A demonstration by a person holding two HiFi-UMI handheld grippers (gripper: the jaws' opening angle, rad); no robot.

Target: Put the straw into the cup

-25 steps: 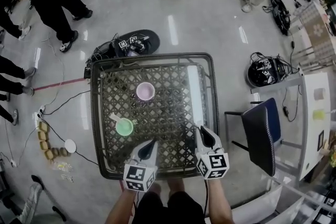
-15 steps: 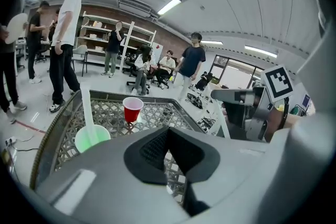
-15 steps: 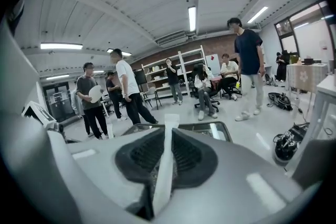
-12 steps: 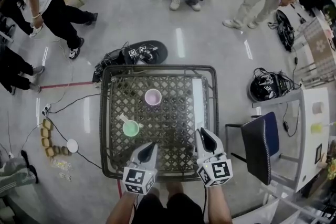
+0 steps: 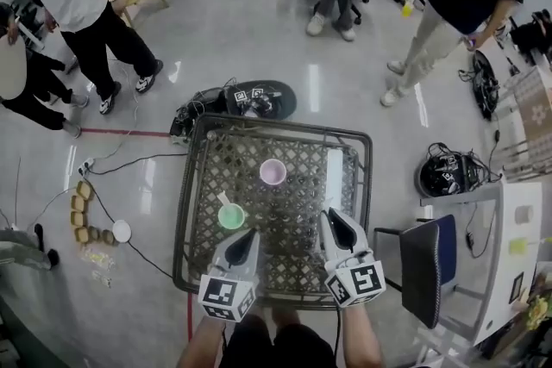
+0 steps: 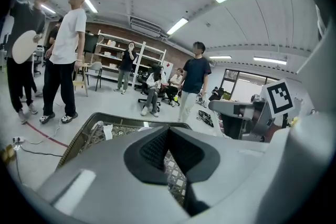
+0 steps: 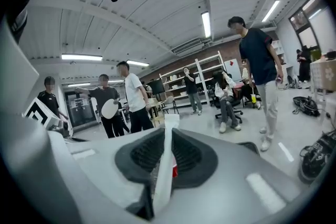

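Gripping a white wrapped straw [image 7: 164,162] in right gripper [image 5: 338,226]; nothing in left gripper [image 5: 245,242], jaws pressed together.
Pinched upright between the right pads, with top end poking past the fingertips and a red mark low beside it. Through the gap under the meeting left tips, only lattice table [image 5: 195,211]. Ahead of left jaws and a little to their left, near: green cup [image 5: 231,217], with a pale stick [image 5: 224,201] leaning out. Farther ahead, between the lines of both jaws: pink cup [image 5: 272,172]. Apart from either cup with the straw; over table's near edge with both grippers.
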